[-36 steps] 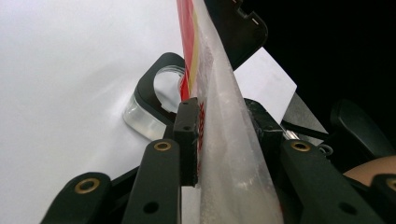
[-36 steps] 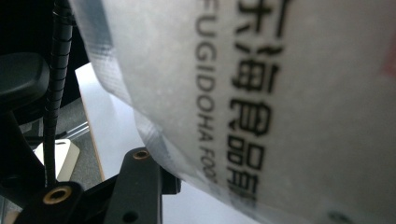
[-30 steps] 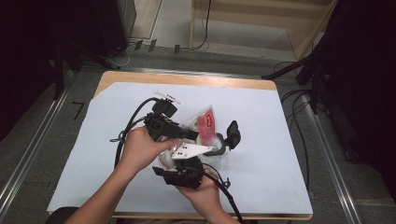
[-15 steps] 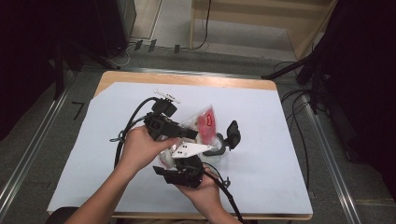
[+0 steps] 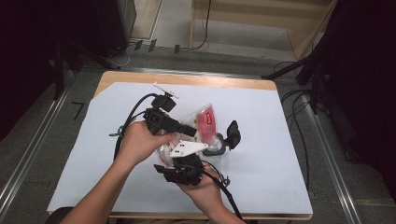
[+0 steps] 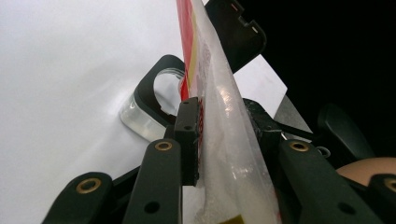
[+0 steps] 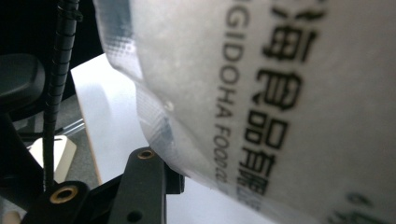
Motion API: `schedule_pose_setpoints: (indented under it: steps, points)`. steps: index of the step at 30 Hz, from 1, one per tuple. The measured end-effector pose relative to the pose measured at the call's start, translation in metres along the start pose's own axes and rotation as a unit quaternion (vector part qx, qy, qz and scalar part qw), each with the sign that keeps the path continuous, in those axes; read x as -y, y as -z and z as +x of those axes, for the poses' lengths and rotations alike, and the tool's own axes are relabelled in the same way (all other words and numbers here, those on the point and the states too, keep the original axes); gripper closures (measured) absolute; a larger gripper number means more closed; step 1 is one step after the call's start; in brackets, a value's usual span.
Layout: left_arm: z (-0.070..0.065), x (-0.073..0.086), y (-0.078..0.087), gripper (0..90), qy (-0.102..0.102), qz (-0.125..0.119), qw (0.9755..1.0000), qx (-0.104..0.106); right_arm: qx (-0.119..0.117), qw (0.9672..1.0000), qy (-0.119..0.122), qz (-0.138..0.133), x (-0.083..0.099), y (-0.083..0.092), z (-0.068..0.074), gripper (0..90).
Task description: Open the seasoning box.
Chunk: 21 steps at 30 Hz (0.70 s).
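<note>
Clear plastic food bag (image 5: 201, 122) with red label and black print held above white paper-covered table (image 5: 280, 154), just left of black-lidded clear round container (image 5: 223, 142). Left gripper (image 6: 219, 140) jaws, just closing, pinch bag edge. Right gripper (image 5: 183, 169) at bag's near side; bag against its jaw, clamping cannot be told.

A wooden table (image 5: 261, 85) carries a large white sheet (image 5: 261, 168) that covers nearly all of it, leaving a bare wood strip along the 12 o'clock edge. Near the sheet's centre lies a clear container with a black rim (image 5: 215, 148), and a black lid (image 5: 232, 134) stands touching it at its 2 o'clock side.
</note>
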State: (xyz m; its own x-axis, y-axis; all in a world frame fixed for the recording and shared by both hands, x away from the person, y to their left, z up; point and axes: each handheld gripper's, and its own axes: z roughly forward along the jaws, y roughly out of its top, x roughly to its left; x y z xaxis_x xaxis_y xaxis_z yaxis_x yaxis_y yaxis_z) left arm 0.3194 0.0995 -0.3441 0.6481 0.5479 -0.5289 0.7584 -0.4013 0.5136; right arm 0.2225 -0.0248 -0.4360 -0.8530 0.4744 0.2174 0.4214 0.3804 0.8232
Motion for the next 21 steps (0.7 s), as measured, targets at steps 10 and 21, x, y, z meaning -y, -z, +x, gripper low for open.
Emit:
schedule_pose_setpoints:
  steps: [10, 21]
  points:
    - [0.009, -0.007, -0.003, 71.2, 0.021, 0.015, 0.9996, 0.011, -0.005, 0.9997, -0.025, -0.003, -0.003, -0.004, -0.003, 62.1]
    - [0.003, -0.008, -0.001, 66.7, 0.012, 0.001, 0.9999, 0.006, -0.021, 0.9983, -0.054, -0.008, -0.008, 0.001, -0.002, 63.6]
